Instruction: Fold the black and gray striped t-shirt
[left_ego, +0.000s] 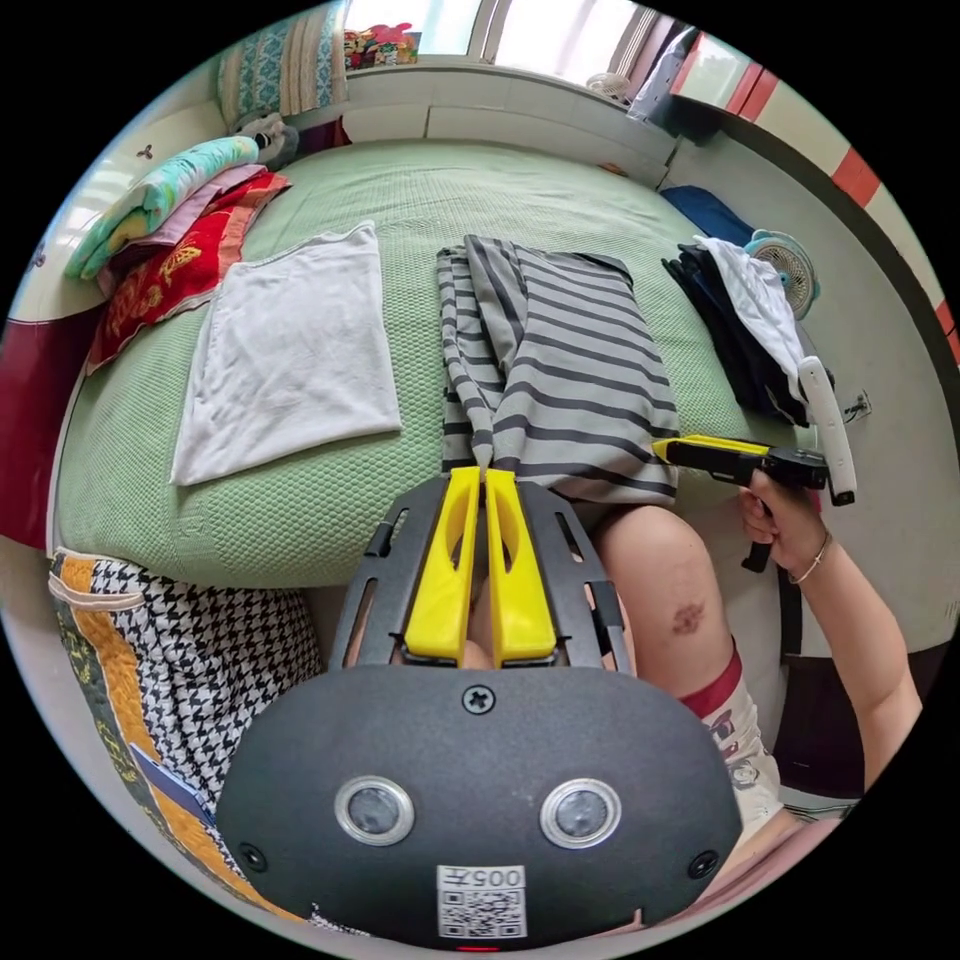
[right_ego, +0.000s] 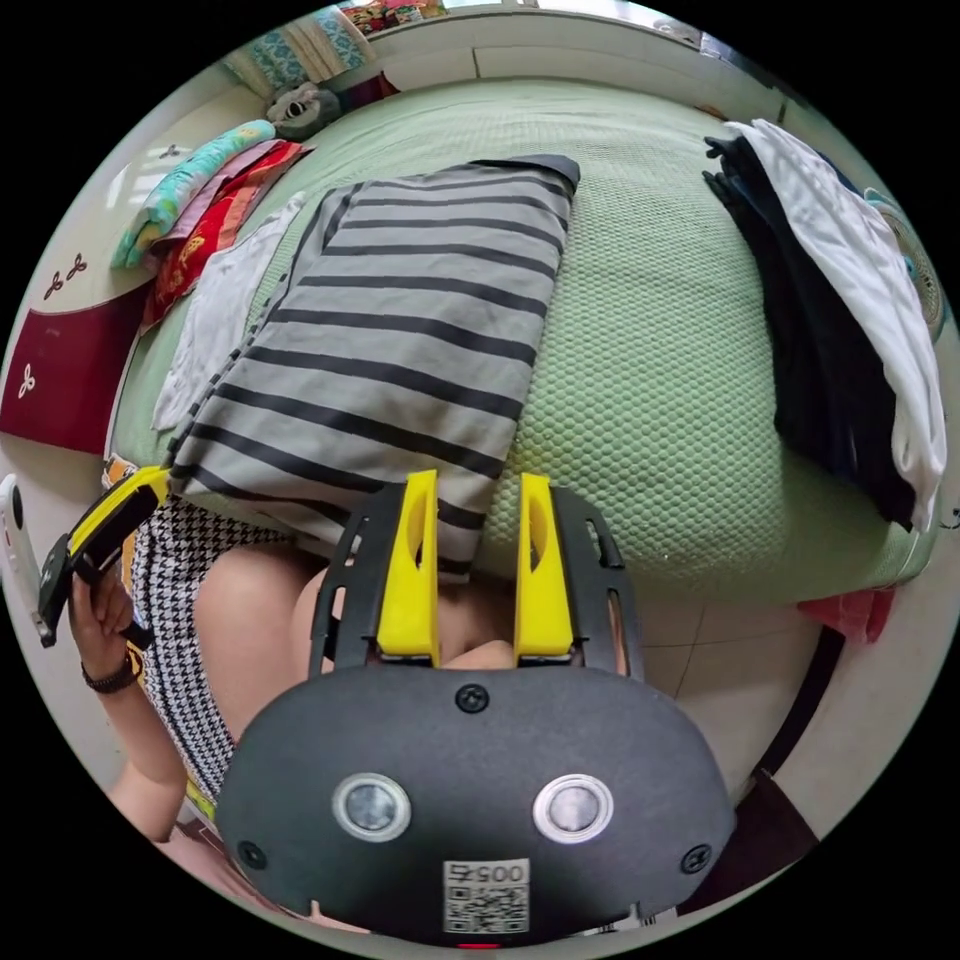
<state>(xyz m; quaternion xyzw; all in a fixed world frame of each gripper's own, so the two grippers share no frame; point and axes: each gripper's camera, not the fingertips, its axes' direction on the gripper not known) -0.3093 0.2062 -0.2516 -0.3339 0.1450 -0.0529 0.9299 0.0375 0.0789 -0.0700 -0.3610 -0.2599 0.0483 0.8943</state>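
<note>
**Left jaws pinch the shirt hem; right jaws apart**

The left gripper (left_ego: 484, 478) has its jaws together, clamped on the near hem of the striped shirt (left_ego: 570, 370). The right gripper (right_ego: 478, 490) stands with jaws apart at the shirt's near corner, cloth between them. The shirt lies half-folded on the green bed (right_ego: 650, 370), between a white cloth (left_ego: 290, 350) and a dark pile (left_ego: 745, 320). No writing is legible.

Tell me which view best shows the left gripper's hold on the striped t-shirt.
The left gripper view: the left gripper pinches the striped t-shirt hem. The right gripper view catches it sidelong at the shirt's corner.
</note>
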